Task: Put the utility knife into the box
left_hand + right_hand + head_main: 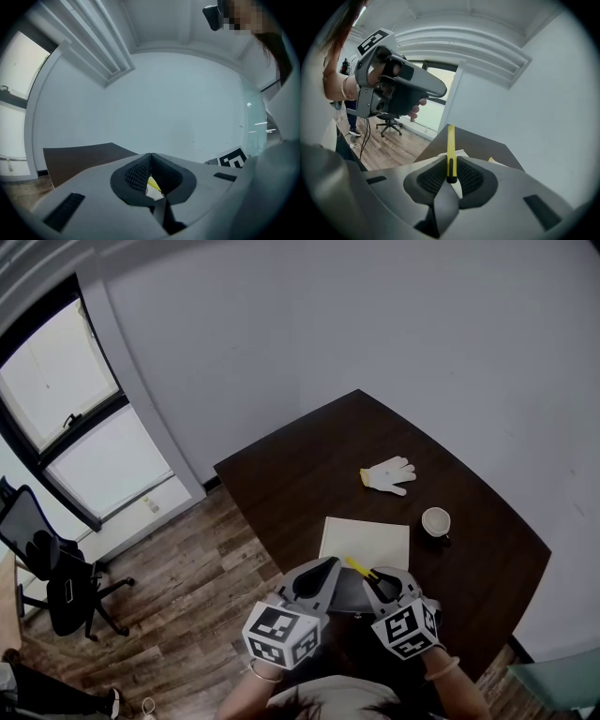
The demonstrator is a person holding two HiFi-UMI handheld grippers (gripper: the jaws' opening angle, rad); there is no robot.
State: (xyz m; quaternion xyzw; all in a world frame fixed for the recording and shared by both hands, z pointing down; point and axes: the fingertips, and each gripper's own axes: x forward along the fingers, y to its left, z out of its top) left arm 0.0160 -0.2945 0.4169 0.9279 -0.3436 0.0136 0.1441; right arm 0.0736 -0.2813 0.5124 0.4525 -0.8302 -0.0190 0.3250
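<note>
A yellow utility knife (358, 567) sticks up and forward out of my right gripper (377, 579), which is shut on its black end. In the right gripper view the knife (450, 149) stands nearly upright between the pads, with the right gripper (451, 164) closed round it. A flat white box (367, 540) lies on the dark table (309, 474) just beyond both grippers. My left gripper (326, 566) hovers close beside the right one, shut and holding nothing. In the left gripper view its tips (151, 155) meet, and a bit of yellow shows behind them.
A white work glove (389, 474) with a yellow cuff lies further back on the table. A white cup (436, 520) stands right of the box. Wooden floor, a black office chair (52, 577) and a window (66, 418) are to the left. The table's near corner is under the grippers.
</note>
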